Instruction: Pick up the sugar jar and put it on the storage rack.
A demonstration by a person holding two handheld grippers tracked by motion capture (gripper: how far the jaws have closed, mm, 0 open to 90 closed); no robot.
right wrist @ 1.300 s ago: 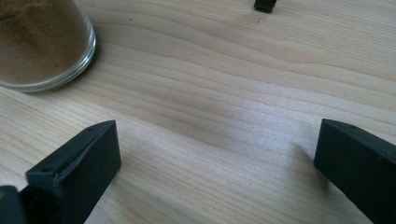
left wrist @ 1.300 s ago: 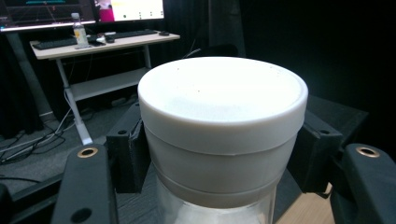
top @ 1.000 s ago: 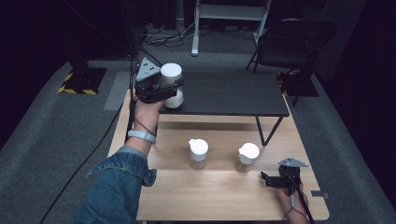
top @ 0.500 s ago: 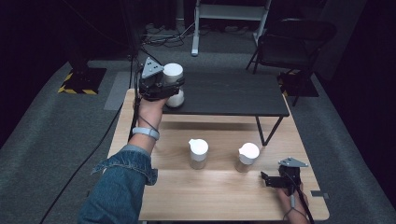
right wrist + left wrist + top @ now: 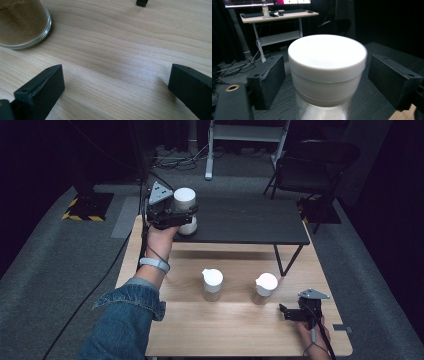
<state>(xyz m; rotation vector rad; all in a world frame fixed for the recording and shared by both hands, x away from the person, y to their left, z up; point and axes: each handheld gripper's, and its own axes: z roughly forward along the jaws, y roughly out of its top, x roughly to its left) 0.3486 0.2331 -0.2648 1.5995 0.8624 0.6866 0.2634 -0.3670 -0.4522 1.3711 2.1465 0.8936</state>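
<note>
A glass jar with a white lid (image 5: 184,199) stands upright on the left end of the black low table (image 5: 250,220). My left gripper (image 5: 184,217) reaches around it from the left. In the left gripper view the jar (image 5: 327,62) stands between the fingers (image 5: 265,80) with a gap on each side. These jaws have just been opening and no pad presses on the jar. My right gripper (image 5: 287,312) lies open on the wooden table (image 5: 225,330) at the front right, and nothing is between its fingers (image 5: 41,87).
Two more white-lidded jars (image 5: 212,284) (image 5: 265,287) stand mid-table on the wood. The nearer one (image 5: 22,22) holds brown powder and sits just beyond my right gripper. A black chair (image 5: 320,165) and a desk frame (image 5: 245,135) stand behind the tables.
</note>
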